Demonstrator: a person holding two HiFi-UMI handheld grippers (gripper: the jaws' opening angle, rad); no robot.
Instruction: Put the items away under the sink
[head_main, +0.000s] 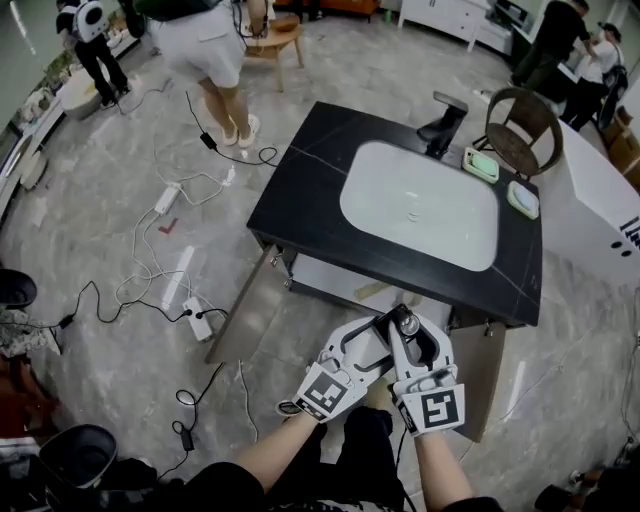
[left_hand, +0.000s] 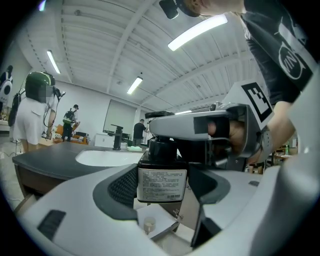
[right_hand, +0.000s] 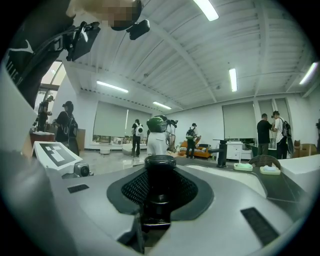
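Nearest me, both of my hand-held grippers meet on one dark bottle (left_hand: 161, 184), held in the air in front of the sink (head_main: 385, 190) and below its front edge. My left hand-held gripper (head_main: 380, 340) is clamped across the labelled body. My right hand-held gripper (head_main: 410, 328) is closed round the neck just under the black cap (right_hand: 160, 161).

I judge the bottle rigid, smooth-sided and probably weighty if full (I cannot see the fill level). The body grip should carry the load while the neck grip only steadies. The glossy sides could slide in the pads, and the neck is the weaker place to hang it from.

Just past the bottle, under the sink, the cupboard is open, with one brown door (head_main: 245, 320) swung out to the sink's left and another (head_main: 482, 372) to its right. The gap between them is my open room. The door edges and the front lip of the black surface (head_main: 300, 195) above are what I must clear, so I would go in low and straight.

Left of the sink, a power strip (head_main: 197, 318) and its cables lie on the floor. Behind the sink stands a black faucet (head_main: 443, 122).
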